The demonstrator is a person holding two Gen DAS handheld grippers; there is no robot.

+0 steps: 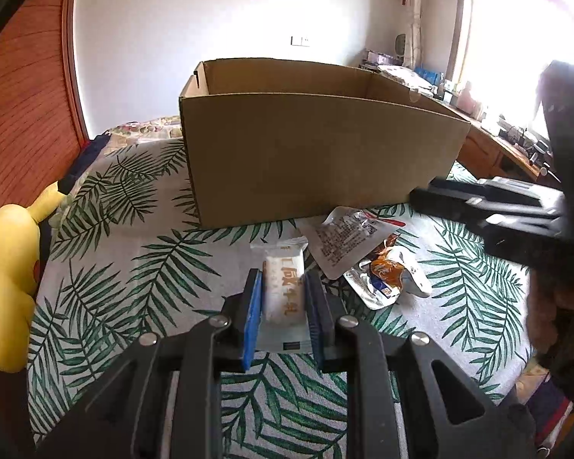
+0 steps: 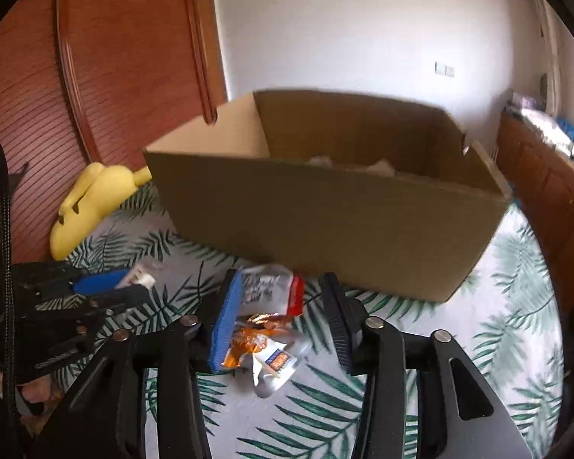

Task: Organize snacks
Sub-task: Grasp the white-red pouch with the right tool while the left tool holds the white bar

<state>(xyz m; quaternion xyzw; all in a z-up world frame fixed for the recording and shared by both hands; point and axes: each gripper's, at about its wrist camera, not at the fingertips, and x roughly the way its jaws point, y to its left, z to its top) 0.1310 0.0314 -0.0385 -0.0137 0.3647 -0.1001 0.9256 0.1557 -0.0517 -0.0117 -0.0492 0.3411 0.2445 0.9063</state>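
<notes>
Blue pads of my left tool are clamped on a white wrapped snack bar, gripped across its narrow sides with orange print facing up. My right tool stands partly open with nothing pressed between its pads; beneath its jaws lie a crumpled orange foil packet and, just beyond it, a flat silvery pouch with a red edge. Both rest on the bed's leaf-print cover, close in front of the cardboard box.

I judge the step to be a paired pick: one snack is already gripped and bound for the box, the other about to be taken. Next, the right tool needs to straddle the orange packet and close on it, and the left needs to clear the box's tall near wall before letting go.

The bar's wrapper looks smooth and firm. The foil packet is wrinkled, shiny and likely slippery; the pouch is thin and floppy. The box is plain matte corrugated card, open-topped, with something pale inside that I cannot identify. A smooth yellow plush toy sits off to the side.
</notes>
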